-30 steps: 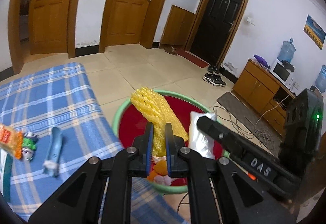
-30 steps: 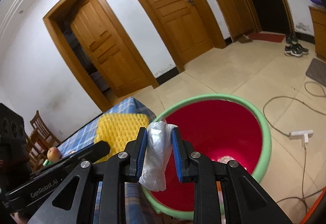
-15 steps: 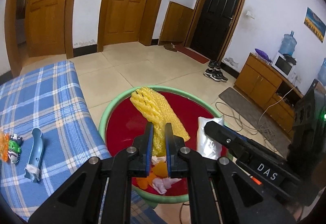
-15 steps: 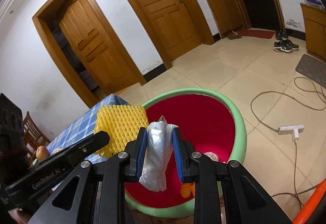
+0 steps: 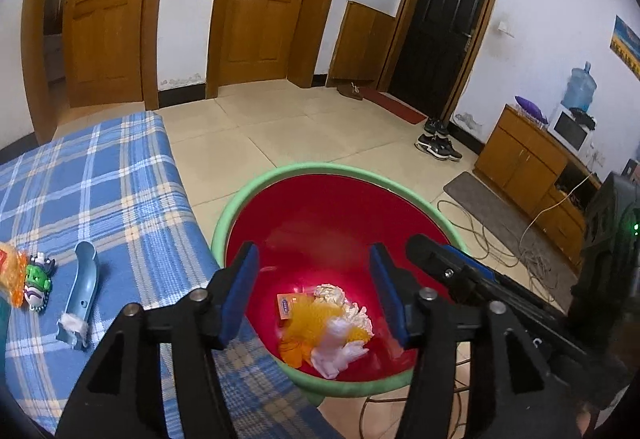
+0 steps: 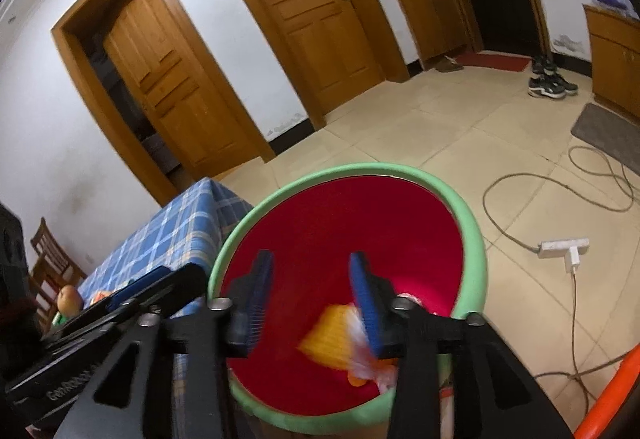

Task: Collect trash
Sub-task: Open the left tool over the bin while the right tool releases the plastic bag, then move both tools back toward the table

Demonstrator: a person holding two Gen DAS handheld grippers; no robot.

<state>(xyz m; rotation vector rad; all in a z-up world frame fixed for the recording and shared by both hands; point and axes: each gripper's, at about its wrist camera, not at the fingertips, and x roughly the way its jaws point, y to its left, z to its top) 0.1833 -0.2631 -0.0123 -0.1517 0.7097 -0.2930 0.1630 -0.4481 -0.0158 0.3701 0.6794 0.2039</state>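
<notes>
Trash [image 5: 324,323]: a loose heap at the bottom of the bin [image 5: 280,175], which stands on the tiled floor, its rim right against the corner of the table [image 5: 100,179].

Contents, as far as they can be told: yellow foam netting [image 5: 308,319], orange-tinted where it bunches; a crumpled white wad [image 5: 330,293]; a limp white plastic piece [image 5: 336,353]; a small card or packet with a blue-printed label [image 5: 285,306]. Right wrist view shows the same heap blurred [image 6: 340,331], so finer detail cannot be read there.

Bin: red inside, pale green rim, wide mouth. Judged to sit at the table's edge so that items lifted off the cloth need only a short carry.

Left gripper [image 5: 316,295]: jaws spread wide, nothing between the blue pads [image 5: 240,291]. Poised over the bin's mouth, aimed down at the heap. Placement suits a drop straight into the middle, clear of the rim.

Right gripper [image 6: 310,299]: jaws likewise apart and empty, held over the bin beside the left one; its finger shows at the right of the left wrist view [image 5: 460,271].

Remaining on the table: a light blue curved plastic piece [image 5: 80,295] with a white tuft at its near end; a green-and-white toy [image 5: 38,281]; an orange packet [image 5: 10,275] at the frame edge. Which of these count as trash is a judgement; the blue piece and the packet seem likeliest.

Also present: a pear-like fruit [image 6: 69,297] on the table, seen in the right wrist view; a cable [image 6: 560,191] and power strip [image 6: 564,245] on the floor near the bin.
</notes>
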